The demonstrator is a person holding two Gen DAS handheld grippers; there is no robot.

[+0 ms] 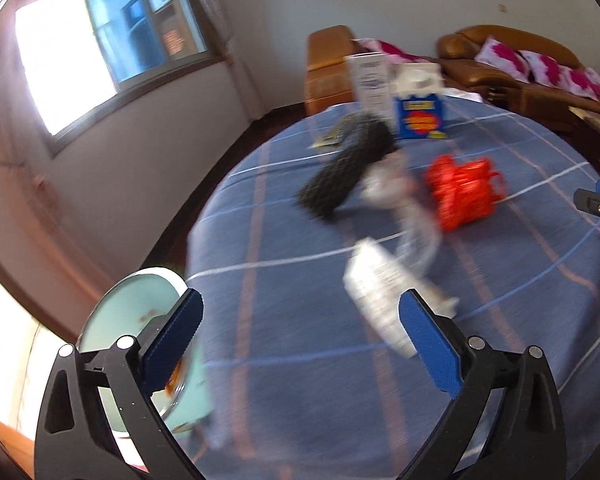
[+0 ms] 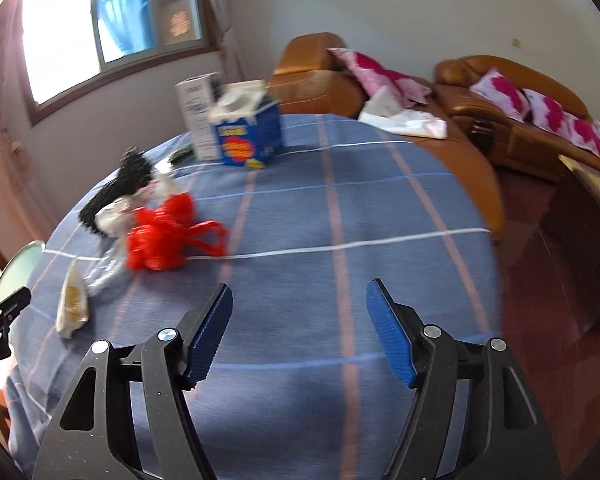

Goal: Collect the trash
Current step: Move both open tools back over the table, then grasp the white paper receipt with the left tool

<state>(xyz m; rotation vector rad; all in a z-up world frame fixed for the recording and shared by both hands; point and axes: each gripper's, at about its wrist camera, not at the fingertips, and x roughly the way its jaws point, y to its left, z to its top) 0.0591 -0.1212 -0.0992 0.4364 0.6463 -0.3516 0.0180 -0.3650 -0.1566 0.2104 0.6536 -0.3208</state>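
Trash lies on the blue checked tablecloth (image 2: 340, 208): a red plastic bag (image 2: 160, 236) (image 1: 460, 192), a black mesh net (image 2: 120, 188) (image 1: 348, 164), crumpled clear plastic (image 2: 116, 212) (image 1: 416, 236) and a white snack wrapper (image 2: 72, 304) (image 1: 376, 280). My left gripper (image 1: 302, 300) is open and holds nothing; the wrapper lies just beyond its right finger. A pale green bin (image 1: 132, 312) (image 2: 16, 268) sits at the table's left edge, behind the left finger. My right gripper (image 2: 299, 290) is open and empty over bare cloth, to the right of the red bag.
A blue carton (image 2: 248, 136) (image 1: 420, 116) and a tall white box (image 2: 198, 116) (image 1: 370, 80) stand at the table's far side. Brown leather sofas (image 2: 500, 108) with pink cushions line the back wall. A dark cabinet (image 2: 580, 220) stands at the right. Both views are blurred.
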